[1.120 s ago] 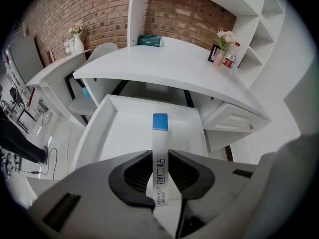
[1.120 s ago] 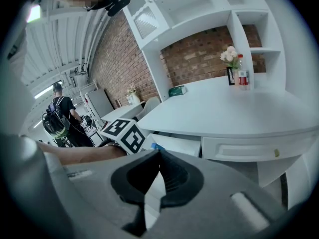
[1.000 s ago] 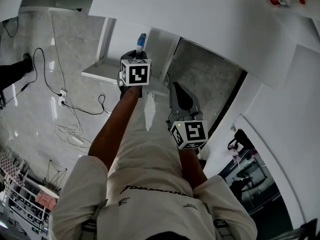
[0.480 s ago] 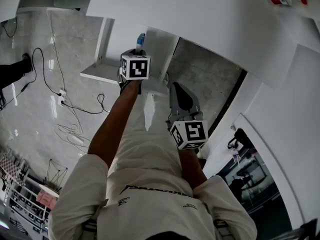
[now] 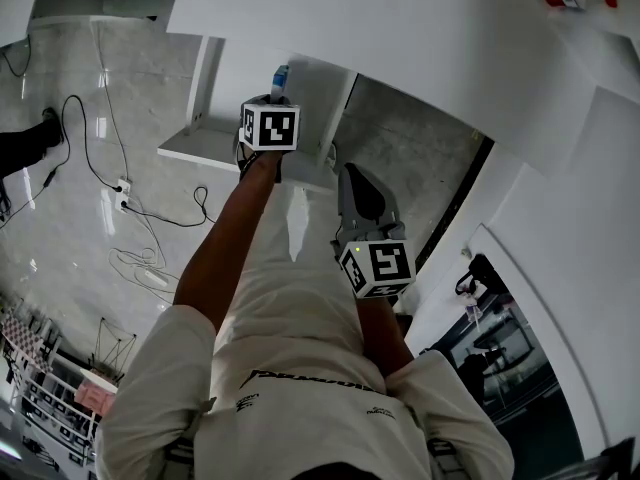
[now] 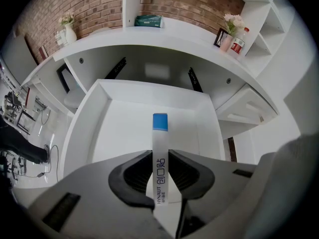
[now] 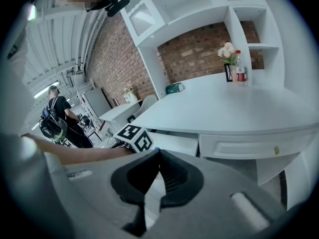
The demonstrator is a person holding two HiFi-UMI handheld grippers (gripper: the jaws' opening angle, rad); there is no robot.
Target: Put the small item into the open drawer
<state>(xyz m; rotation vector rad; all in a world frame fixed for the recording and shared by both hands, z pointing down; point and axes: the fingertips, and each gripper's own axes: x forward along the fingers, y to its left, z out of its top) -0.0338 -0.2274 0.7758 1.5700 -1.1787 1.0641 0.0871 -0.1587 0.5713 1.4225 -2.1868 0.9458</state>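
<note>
Left gripper (image 6: 160, 154) sunk nearer open drawer (image 6: 94, 121) than second ago; jaws part-closed, pinching white packet (image 6: 160, 133), blue tip toward 12 o'clock. Release probably next. Right gripper (image 7: 158, 153), at its 5 o'clock in head view: closed, empty.

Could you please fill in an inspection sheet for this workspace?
Surface: white desk top, mostly bare.
Job's things: open drawer, visible part bare; thin white sachet with a blue tip held above it.
Clutter: bottle, flowers, green pack at the desk's back.
Grippers: left gripper fingers closed on the sachet; right gripper fingers together, empty.
Cables: loose cables on the floor beside the desk.
Surroundings: brick wall, white shelves, a person in the background.
</note>
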